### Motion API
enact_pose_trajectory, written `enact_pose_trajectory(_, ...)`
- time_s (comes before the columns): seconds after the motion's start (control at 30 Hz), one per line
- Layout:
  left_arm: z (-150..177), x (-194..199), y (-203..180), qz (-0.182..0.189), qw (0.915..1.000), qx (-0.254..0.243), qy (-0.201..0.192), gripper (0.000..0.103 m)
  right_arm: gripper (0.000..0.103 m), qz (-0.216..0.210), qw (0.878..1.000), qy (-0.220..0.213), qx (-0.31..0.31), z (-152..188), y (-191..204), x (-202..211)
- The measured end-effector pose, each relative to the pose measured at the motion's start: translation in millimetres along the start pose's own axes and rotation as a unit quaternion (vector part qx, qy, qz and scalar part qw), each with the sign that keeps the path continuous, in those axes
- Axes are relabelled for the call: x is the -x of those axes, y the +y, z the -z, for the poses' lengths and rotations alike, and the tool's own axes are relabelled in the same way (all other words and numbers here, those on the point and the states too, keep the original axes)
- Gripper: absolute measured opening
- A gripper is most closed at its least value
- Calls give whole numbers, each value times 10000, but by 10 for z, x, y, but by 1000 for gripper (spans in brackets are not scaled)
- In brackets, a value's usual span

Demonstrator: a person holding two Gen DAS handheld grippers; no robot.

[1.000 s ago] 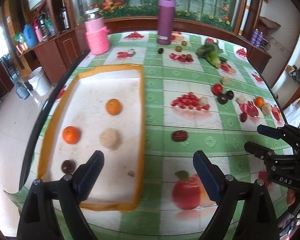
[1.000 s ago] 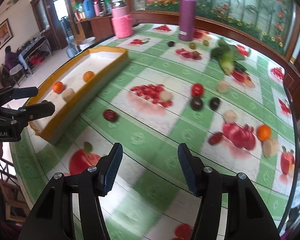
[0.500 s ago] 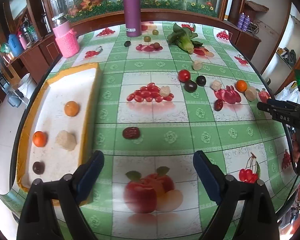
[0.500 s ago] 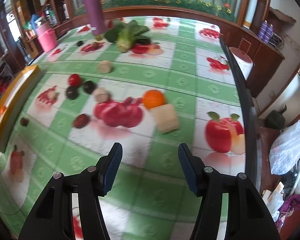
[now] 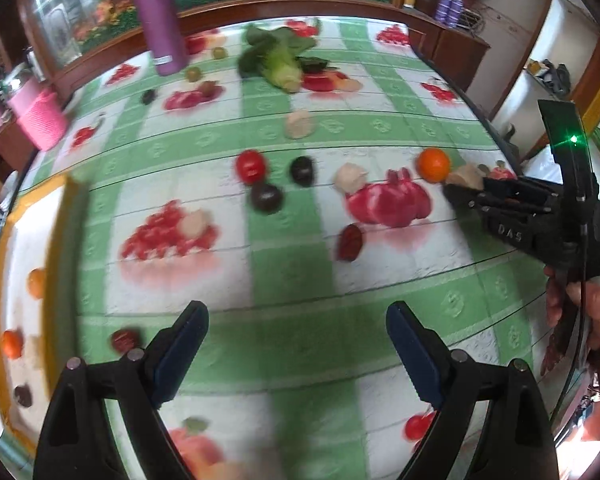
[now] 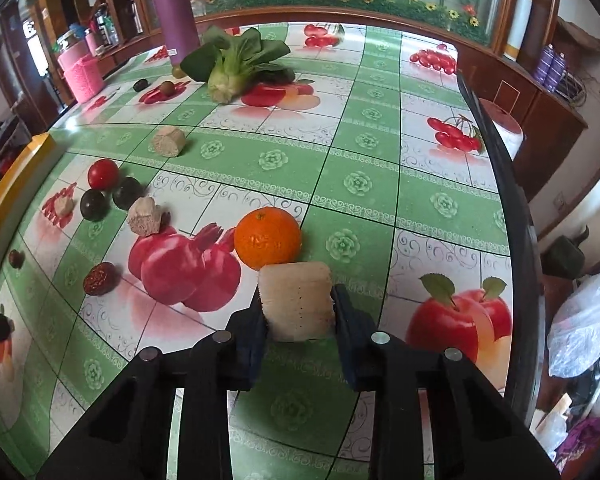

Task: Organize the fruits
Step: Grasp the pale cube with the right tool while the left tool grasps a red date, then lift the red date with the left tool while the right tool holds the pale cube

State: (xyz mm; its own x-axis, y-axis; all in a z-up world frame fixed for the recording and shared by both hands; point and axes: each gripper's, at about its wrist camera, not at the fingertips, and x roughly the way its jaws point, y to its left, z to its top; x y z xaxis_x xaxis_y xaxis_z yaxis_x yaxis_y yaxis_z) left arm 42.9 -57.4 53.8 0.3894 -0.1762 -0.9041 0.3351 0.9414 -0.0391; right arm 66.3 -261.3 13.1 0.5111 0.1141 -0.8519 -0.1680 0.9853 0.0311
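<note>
My right gripper (image 6: 298,312) is shut on a pale beige fruit chunk (image 6: 296,300) that rests on the tablecloth, just in front of an orange (image 6: 268,238). In the left wrist view the right gripper (image 5: 460,194) reaches that chunk (image 5: 466,178) beside the orange (image 5: 433,165). My left gripper (image 5: 296,344) is open and empty above the cloth. The yellow-rimmed tray (image 5: 58,240) at the left holds two oranges (image 5: 11,343), a dark fruit (image 5: 23,395) and a beige piece. Loose on the table are a tomato (image 6: 103,173), dark plums (image 6: 94,205), red dates (image 6: 99,279) and beige chunks (image 6: 143,217).
A purple flask (image 6: 174,12) and a bok choy (image 6: 232,64) stand at the back. A pink container (image 6: 82,76) is at the far left. The table's right edge (image 6: 508,200) is close to my right gripper. A white plastic bag (image 6: 584,320) lies beyond it.
My right gripper moved forward and closed on the beige chunk beside the orange. My left gripper swung right, away from the tray, and stays open.
</note>
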Motion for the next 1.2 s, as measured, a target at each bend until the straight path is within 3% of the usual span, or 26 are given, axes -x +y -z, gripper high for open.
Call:
enact_pose_trajectory(0.07, -85, -109, -101, 143, 9999, -56, 6, 89, 29, -73, 10000, 15, -3, 16, -19, 14)
enact_pose_trajectory(0.13, -169, -234, -177, 252, 9996, -81, 69, 74, 29, -83, 10000, 4, 6, 42, -37, 46)
enact_pose_trajectory(0.2, -229, -360, -207, 326, 9993, -43, 184, 67, 29, -118, 9999, -7, -3, 65, -62, 77)
enact_pose_trajectory(0.3, -260, -532, -261, 470, 9983, -60, 349, 40, 29, -175, 9998, -13, -84, 88, -105, 109)
enact_pose_trajectory(0.43, -251, -545, -290, 465, 9987, -186, 127, 19, 29, -178, 9998, -20, -119, 118, -128, 146)
enact_pose_trajectory(0.53, -216, -496, -223, 619, 9980, 19, 115, 19, 29, -226, 9996, -11, -175, 127, -136, 189)
enact_pose_trajectory(0.9, -29, 27, -158, 999, 9945, 22, -298, 19, 29, -274, 9995, -93, -139, 140, 26, 523)
enact_pose_trajectory(1.2, 190, 311, 98, 1219, 9911, 189, -509, 19, 29, -281, 9995, -75, -131, 192, 356, 734)
